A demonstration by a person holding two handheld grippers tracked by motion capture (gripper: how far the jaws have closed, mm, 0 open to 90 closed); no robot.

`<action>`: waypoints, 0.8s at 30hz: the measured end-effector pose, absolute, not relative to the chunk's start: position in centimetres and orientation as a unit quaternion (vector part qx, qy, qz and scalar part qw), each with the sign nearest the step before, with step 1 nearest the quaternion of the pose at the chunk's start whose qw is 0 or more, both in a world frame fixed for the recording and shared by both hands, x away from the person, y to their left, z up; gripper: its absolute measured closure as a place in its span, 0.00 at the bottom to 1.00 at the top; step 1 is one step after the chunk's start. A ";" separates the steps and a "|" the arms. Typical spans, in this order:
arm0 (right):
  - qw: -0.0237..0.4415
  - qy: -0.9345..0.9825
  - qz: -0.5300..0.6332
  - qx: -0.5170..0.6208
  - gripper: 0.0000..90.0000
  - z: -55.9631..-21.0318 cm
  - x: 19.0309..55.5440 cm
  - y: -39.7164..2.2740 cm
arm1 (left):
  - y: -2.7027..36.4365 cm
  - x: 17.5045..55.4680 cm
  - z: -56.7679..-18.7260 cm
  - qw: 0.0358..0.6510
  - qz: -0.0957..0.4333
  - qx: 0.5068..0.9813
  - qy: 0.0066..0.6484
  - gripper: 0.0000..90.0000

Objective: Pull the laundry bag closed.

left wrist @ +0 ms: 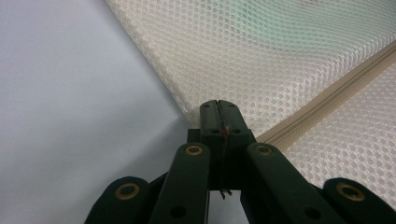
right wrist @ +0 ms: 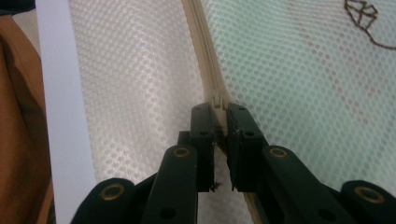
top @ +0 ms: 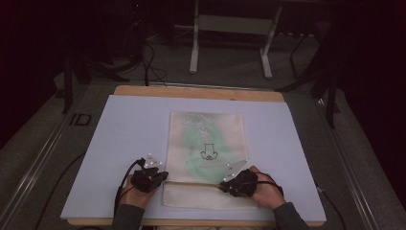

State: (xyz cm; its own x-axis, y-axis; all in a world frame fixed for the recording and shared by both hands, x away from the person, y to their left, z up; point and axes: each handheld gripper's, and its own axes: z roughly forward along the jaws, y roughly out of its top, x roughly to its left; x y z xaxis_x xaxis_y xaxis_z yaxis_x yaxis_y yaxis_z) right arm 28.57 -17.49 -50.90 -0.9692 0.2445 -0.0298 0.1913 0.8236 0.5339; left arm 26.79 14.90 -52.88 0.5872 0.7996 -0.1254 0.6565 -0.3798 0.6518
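Mesh bag [top: 207, 158] flat on pale mat [top: 119, 143], near edge toward us, zipper [top: 191, 183] running across between our hands. Left gripper [top: 162, 176] clenched on bag's left edge at zipper end [left wrist: 261, 135] — we use it as anchor, keep mesh taut. Right gripper [top: 223, 186] pinching zipper slider [right wrist: 217, 100]. We judge step: pull slider straight along track, low, no lifting, or mesh bunches.
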 end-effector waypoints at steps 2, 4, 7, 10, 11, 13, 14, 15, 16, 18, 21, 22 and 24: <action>0.048 0.952 0.277 0.120 0.92 -50.9 28.6 -17.9 | 14.9 26.8 -52.9 0.339 0.106 0.824 0.442 1.00; 0.048 0.952 0.276 0.122 0.92 -50.9 28.5 -18.1 | 14.9 26.8 -52.9 0.338 0.107 0.824 0.442 1.00; 0.047 0.952 0.276 0.125 0.92 -50.9 28.5 -18.4 | 14.9 26.8 -52.9 0.338 0.107 0.824 0.442 1.00; 0.048 0.952 0.277 0.124 0.92 -50.9 28.5 -18.6 | 14.9 26.8 -52.9 0.339 0.106 0.824 0.442 1.00; 0.048 0.951 0.277 0.127 0.92 -50.9 28.5 -18.7 | 14.9 26.8 -52.9 0.339 0.107 0.824 0.442 1.00; 0.049 0.951 0.276 0.128 0.92 -50.8 28.4 -18.7 | 14.9 26.8 -52.9 0.338 0.107 0.824 0.442 1.00; 0.051 0.952 0.274 0.127 0.92 -50.8 28.4 -18.7 | 14.9 26.8 -52.9 0.338 0.107 0.824 0.442 1.00; 0.051 0.951 0.276 0.128 0.92 -50.8 28.5 -18.8 | 14.9 26.8 -52.9 0.338 0.107 0.824 0.442 1.00; 0.050 0.951 0.277 0.128 0.92 -50.8 28.5 -19.0 | 14.9 26.8 -52.9 0.338 0.107 0.824 0.442 1.00; 0.051 0.951 0.275 0.130 0.92 -50.8 28.4 -19.2 | 14.9 26.8 -52.9 0.339 0.107 0.824 0.442 1.00; 0.052 0.950 0.276 0.134 0.92 -50.9 28.4 -19.6 | 14.9 26.8 -52.9 0.339 0.107 0.824 0.442 1.00; 0.053 0.951 0.275 0.133 0.92 -50.8 28.4 -19.7 | 14.9 26.8 -52.9 0.339 0.107 0.824 0.442 1.00; 0.051 0.950 0.276 0.136 0.92 -50.8 28.4 -20.0 | 14.9 26.8 -52.9 0.340 0.106 0.824 0.442 1.00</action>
State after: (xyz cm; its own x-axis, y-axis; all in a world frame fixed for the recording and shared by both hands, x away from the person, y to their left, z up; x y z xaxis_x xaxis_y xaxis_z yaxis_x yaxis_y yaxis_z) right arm 28.39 -19.96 -50.84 -0.9576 0.2872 -0.0225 0.2306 0.8111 0.5376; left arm 26.77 14.92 -52.89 0.5874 0.7994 -0.1257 0.6557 -0.3791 0.6530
